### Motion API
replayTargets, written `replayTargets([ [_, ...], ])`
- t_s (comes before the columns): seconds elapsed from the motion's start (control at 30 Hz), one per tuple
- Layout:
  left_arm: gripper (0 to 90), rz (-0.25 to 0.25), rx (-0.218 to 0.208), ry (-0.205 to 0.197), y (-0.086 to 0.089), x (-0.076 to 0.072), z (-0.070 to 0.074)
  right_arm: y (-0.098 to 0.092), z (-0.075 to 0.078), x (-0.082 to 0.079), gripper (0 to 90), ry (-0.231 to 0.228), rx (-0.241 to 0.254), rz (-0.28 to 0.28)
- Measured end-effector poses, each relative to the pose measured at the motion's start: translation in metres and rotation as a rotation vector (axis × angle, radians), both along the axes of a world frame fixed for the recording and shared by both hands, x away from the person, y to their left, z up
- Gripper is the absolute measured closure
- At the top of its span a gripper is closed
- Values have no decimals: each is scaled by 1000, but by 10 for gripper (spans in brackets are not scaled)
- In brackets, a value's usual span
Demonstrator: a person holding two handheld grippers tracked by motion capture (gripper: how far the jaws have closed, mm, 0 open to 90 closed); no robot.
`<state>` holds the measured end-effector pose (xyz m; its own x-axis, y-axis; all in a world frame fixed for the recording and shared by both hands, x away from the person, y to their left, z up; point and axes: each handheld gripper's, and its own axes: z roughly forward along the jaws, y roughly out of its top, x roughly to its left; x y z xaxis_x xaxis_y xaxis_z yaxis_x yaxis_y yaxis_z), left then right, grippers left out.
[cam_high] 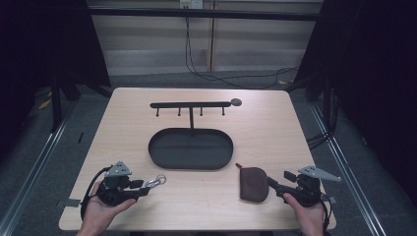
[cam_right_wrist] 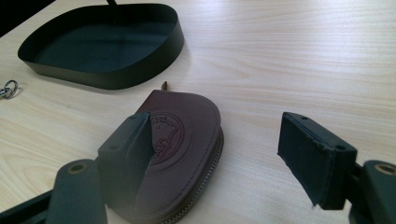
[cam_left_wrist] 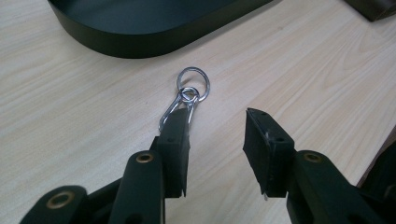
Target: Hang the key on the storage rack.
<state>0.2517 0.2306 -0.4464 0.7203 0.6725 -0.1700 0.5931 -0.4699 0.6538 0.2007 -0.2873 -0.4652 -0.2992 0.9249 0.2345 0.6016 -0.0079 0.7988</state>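
A silver keyring with a snap clip (cam_high: 156, 181) lies on the wooden table in front of the black oval tray (cam_high: 162, 162). My left gripper (cam_high: 143, 188) is open just behind it. In the left gripper view the clip (cam_left_wrist: 187, 100) lies at the tip of the left jaw, off to the side of the gap, with my left gripper (cam_left_wrist: 217, 135) not pressing on it. A brown leather zip pouch (cam_high: 253, 184) lies flat at the front right. My right gripper (cam_high: 280, 180) is open beside it. In the right gripper view the pouch (cam_right_wrist: 187, 140) lies partly under the left jaw of my right gripper (cam_right_wrist: 217, 135).
A black hook rack (cam_high: 191, 104) on a post stands at the back of the tray, with several small pegs and a round end cap. The tray wall (cam_left_wrist: 140, 44) is close ahead of the keyring, and the tray (cam_right_wrist: 116, 77) lies beyond the pouch. The table's front edge is near both hands.
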Motion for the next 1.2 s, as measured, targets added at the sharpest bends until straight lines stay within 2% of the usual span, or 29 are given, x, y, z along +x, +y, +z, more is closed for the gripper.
replayTargets([
  [0.13, 605, -8, 20, -6, -3, 6, 5, 0, -1, 1, 264, 7, 2, -1],
  [0.2, 606, -15, 16, -6, -5, 9, 8, 0, -1, 1, 265, 8, 7, 0],
  [0.33, 630, -45, 56, -13, -12, 15, 12, 0, 0, 0, 264, 5, 5, 7],
  [0.43, 616, -59, 88, -5, -16, 19, 12, 0, 0, 0, 264, 7, 7, 8],
  [0.63, 579, -79, 141, 21, -24, 29, 7, 1, -1, 2, 264, 14, 5, 9],
  [0.7, 536, -88, 178, 43, -27, 34, 7, 2, -2, 2, 259, 24, -3, 20],
  [0.77, 503, -86, 190, 51, -29, 37, 8, 3, -3, 3, 259, 26, -5, 26],
  [0.9, 509, -98, 220, 67, -32, 45, 9, 4, -3, 3, 259, 29, -6, 30],
  [0.93, 530, -119, 235, 83, -33, 47, 10, 4, -3, 3, 259, 29, -5, 30],
  [1.0, 551, -123, 254, 74, -36, 47, 9, 4, -3, 3, 259, 29, -9, 32],
  [1.1, 569, -146, 290, 86, -39, 50, 6, 4, -3, 4, 259, 33, -8, 36],
  [1.2, 574, -154, 305, 107, -43, 53, 2, 4, -4, 4, 258, 37, -7, 37],
])
